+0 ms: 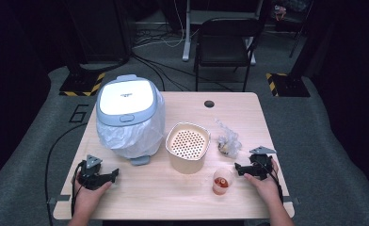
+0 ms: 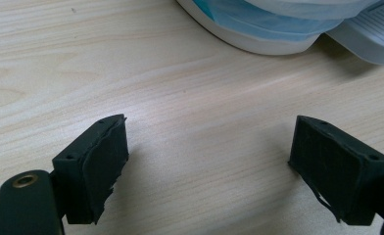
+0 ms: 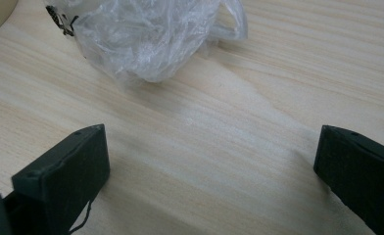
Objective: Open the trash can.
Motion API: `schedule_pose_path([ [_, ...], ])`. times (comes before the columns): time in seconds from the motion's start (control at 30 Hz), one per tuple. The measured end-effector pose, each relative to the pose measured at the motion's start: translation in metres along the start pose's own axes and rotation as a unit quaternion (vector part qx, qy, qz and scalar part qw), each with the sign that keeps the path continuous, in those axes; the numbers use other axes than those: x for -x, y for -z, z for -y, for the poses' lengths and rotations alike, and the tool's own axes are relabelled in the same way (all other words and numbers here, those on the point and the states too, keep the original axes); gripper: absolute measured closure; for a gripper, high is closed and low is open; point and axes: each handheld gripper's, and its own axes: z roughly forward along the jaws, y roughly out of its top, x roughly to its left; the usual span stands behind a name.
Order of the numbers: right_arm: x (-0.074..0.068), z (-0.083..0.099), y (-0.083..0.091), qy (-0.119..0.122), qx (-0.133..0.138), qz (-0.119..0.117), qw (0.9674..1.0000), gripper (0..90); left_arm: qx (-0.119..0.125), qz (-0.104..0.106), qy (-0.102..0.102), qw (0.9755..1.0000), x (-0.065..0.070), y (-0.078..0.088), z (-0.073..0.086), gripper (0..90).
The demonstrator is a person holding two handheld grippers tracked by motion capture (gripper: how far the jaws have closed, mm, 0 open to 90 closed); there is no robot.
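My left gripper [image 1: 111,175] rests on the wooden table [image 1: 182,197] near its front left, jaws wide apart with bare wood between them [image 2: 209,161]. Ahead of it stands a white pedal bin [image 1: 128,117] lined with a white bag; its base [image 2: 268,29] fills the top of the left gripper view. My right gripper [image 1: 238,168] lies at the front right, open and empty [image 3: 212,166]. A crumpled clear plastic bag [image 3: 151,34] lies just beyond its jaws [image 1: 227,141]. A small clear cup [image 1: 222,181] with something red inside stands left of the right gripper.
A beige container with a perforated insert [image 1: 188,146] stands mid-table between the bin and the plastic bag. A cable hole [image 1: 209,103] sits near the far edge. A black chair [image 1: 225,42] stands beyond the table.
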Motion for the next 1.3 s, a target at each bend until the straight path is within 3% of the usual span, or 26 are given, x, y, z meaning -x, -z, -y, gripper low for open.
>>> schedule_pose_path([
  [0.47, -0.001, 0.001, 0.001, 0.001, -0.002, 0.0, 1.0, 0.0, 0.007, 0.005, 0.0, 1.0, -0.002, -0.001, -0.001, 15.9],
  [0.5, -0.001, 0.001, 0.001, 0.001, -0.002, 0.0, 1.0, 0.0, 0.008, 0.009, 0.009, 0.9999, -0.002, -0.001, 0.0, 16.1],
  [0.63, -0.001, 0.001, 0.001, 0.001, -0.002, 0.0, 1.0, 0.0, 0.011, 0.007, 0.002, 0.9999, -0.003, 0.001, 0.0, 20.4],
  [0.73, -0.001, 0.001, 0.001, 0.001, -0.002, 0.0, 1.0, 0.0, 0.015, 0.009, 0.011, 0.9998, -0.004, 0.001, 0.0, 24.8],
  [0.87, -0.001, 0.001, 0.001, 0.001, -0.001, 0.001, 1.0, 0.0, 0.013, 0.02, 0.019, 0.9996, -0.004, 0.002, -0.001, 29.3],
  [1.0, -0.001, 0.001, 0.001, -0.002, -0.002, 0.001, 1.0, 0.0, 0.006, 0.033, 0.013, 0.9993, 0.0, 0.004, -0.004, 32.6],
  [1.17, -0.002, 0.001, 0.001, -0.004, -0.001, 0.002, 1.0, 0.0, 0.009, 0.066, 0.004, 0.9978, 0.009, 0.009, -0.008, 36.6],
  [1.3, -0.001, 0.001, 0.001, -0.001, -0.001, 0.003, 1.0, 0.0, 0.007, 0.079, -0.021, 0.9967, 0.019, 0.013, -0.014, 39.7],
])
